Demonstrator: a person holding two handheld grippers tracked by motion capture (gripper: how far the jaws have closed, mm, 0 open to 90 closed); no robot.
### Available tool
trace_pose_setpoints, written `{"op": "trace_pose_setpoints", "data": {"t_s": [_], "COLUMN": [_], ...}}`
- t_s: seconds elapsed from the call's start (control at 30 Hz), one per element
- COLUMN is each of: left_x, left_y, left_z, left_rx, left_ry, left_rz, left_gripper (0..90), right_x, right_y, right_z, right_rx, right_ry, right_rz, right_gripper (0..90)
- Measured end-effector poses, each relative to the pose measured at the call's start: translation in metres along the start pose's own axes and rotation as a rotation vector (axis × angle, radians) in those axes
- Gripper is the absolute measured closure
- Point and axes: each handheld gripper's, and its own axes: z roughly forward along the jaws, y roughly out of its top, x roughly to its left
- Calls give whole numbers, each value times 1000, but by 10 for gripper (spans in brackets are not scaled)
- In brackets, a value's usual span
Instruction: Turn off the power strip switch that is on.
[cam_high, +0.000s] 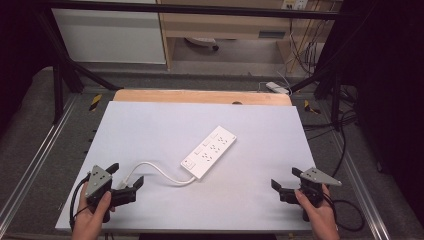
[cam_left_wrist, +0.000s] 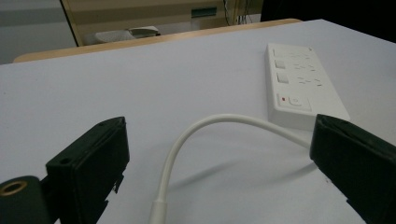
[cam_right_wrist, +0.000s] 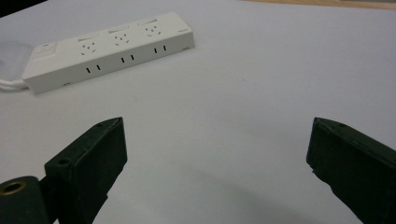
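1. A white power strip (cam_high: 209, 152) lies flat near the middle of the white desk (cam_high: 150, 130), set on a slant, its sockets facing up.
2. Its white cord (cam_high: 155, 170) leaves the strip's near end, curves across the desk and runs toward the left gripper (cam_high: 125, 182).
3. The left gripper sits at the desk's near left corner, held in the person's left hand (cam_high: 92, 215). Its jaws stand wide apart with nothing pressed between them.
4. In the left gripper view the cord (cam_left_wrist: 187, 140) arches up off the desk between the two jaws, touching neither, and its thicker end runs out at the bottom edge.
5. The right gripper (cam_high: 285, 182) is at the near right corner in the right hand (cam_high: 317, 210), well apart from the strip. Its jaws are spread wide over bare desk and hold nothing.
6. In the right gripper view the strip (cam_right_wrist: 109, 49) lies far ahead to the left.
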Motion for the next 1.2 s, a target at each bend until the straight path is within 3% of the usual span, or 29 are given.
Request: {"op": "trace_pose_setpoints", "data": {"t_s": [0.1, 0.53, 0.87, 1.07, 1.2], "left_x": [0, 1, 1, 1, 1], "left_y": [0, 0, 0, -1, -1], "left_z": [0, 0, 0, 1, 1], "left_rx": [-5, -2, 2, 5, 9], "left_ry": [-1, -2, -3, -1, 0], "left_rz": [0, -4, -4, -11, -9], "left_gripper": [49, 49, 50, 49, 49], "right_x": [0, 1, 6, 7, 6], "right_y": [1, 12, 16, 19, 28], "right_z": [-2, -16, -15, -15, -19], "right_rx": [-9, -143, -137, -123, -143], "right_ry": [-3, 19, 54, 42, 18], "right_rz": [0, -11, -22, -11, 11], "right_gripper": [60, 70, 44, 25, 20]}}
